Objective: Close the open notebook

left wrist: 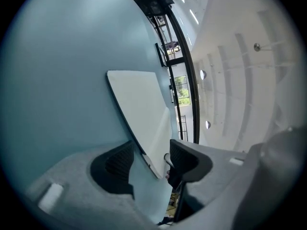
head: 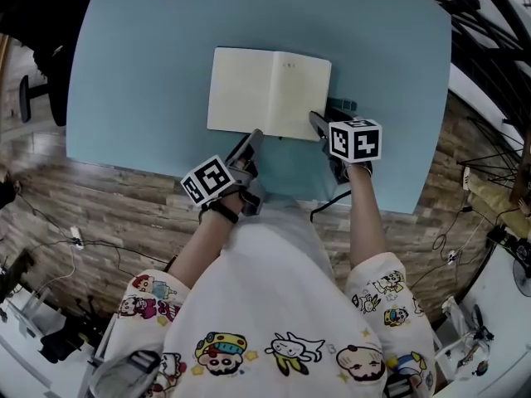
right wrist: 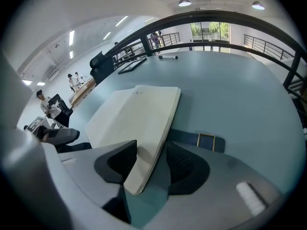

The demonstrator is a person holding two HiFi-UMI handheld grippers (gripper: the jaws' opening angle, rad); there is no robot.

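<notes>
Reading the notebook [right wrist: 136, 123], lying between the jaws of the right gripper [right wrist: 151, 169], as matt cream paper, smooth, with a finely layered page edge. Taking the counter [head: 141, 73] beneath both pairs of jaws as a smooth pale blue top giving off a soft sheen. Seeing matt grey plastic on those jaws and on the left gripper [left wrist: 151, 164], with black ribbed pads facing inward. Noting, just beyond the right jaws, a dark blue strap [right wrist: 184, 137] looking like cloth and carrying a brassy metal buckle [right wrist: 206, 134].
</notes>
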